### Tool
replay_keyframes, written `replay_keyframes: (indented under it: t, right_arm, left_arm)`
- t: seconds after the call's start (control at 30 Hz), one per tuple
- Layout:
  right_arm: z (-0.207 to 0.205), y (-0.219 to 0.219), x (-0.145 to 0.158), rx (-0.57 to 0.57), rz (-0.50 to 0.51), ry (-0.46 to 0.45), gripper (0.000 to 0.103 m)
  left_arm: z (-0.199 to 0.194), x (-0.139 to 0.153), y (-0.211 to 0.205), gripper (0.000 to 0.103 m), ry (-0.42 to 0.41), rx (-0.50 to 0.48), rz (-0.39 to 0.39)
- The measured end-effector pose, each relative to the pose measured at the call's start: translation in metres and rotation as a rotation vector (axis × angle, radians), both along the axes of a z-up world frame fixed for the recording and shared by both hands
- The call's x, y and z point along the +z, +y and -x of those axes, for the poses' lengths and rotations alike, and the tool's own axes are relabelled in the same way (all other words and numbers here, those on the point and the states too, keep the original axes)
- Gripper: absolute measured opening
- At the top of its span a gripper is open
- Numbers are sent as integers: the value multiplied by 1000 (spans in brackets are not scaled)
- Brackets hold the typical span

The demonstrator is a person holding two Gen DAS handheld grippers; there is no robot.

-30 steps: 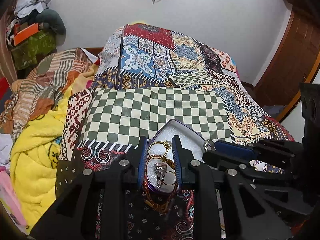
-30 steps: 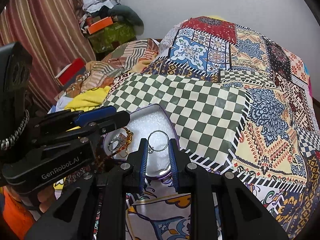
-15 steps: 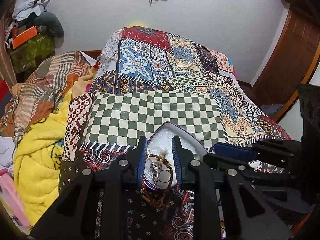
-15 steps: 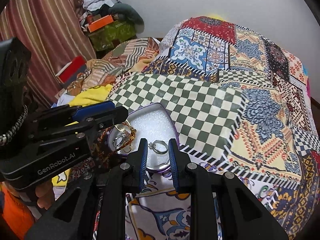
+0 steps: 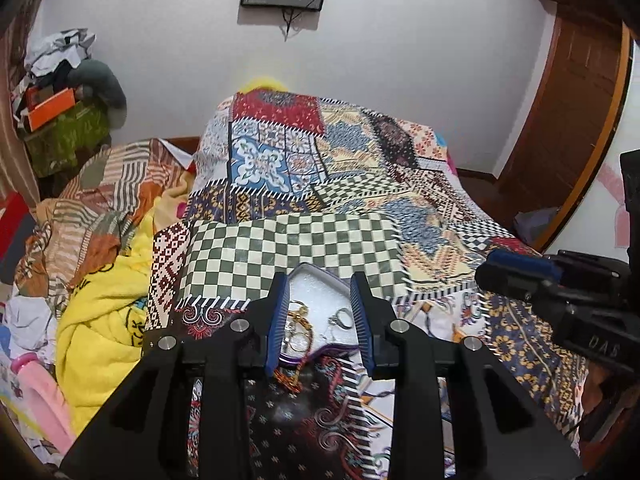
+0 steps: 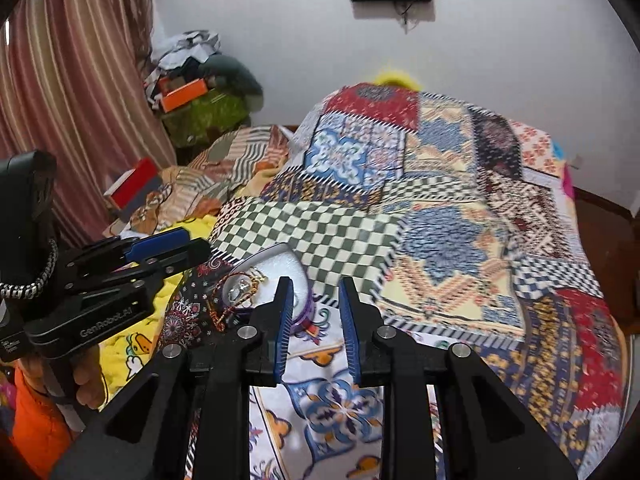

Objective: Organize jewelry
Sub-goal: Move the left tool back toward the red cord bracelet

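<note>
Left gripper gapes empty directly over jewelry tin at quilt's near edge; right gripper, also parted and empty, sits rightward, tin off its left finger.

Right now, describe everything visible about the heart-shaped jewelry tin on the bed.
The heart-shaped tin lies open and lidless on the patchwork bedspread, point toward the checkered patch. It looks metal, with a purple outer wall and white padded lining. Inside lie gold bangles and a silver ring; a beaded chain trails over its near rim. Neither pair of tongs touches it.
</note>
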State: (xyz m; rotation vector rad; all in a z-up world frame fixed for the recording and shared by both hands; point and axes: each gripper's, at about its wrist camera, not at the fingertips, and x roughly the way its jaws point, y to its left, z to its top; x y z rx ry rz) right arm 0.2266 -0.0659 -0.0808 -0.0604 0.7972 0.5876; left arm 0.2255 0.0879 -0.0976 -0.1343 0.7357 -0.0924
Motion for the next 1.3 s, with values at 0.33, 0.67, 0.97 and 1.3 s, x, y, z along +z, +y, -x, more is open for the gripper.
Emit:
replay_keyframes:
  t: [0.33, 0.67, 0.97, 1.3]
  right_arm:
    - [25, -47, 9, -110, 15, -19, 31]
    - [43, -86, -1, -201, 56, 14, 35]
    - [51, -95, -47, -202, 112, 124, 35]
    - [49, -92, -106, -169, 169, 261, 35]
  left_arm:
    - [30, 9, -34, 40, -15, -68, -20]
    - [32, -17, -73, 41, 49, -158, -10]
    - [33, -40, -98, 41, 95, -208, -10]
    - [30, -61, -99, 41, 149, -202, -10]
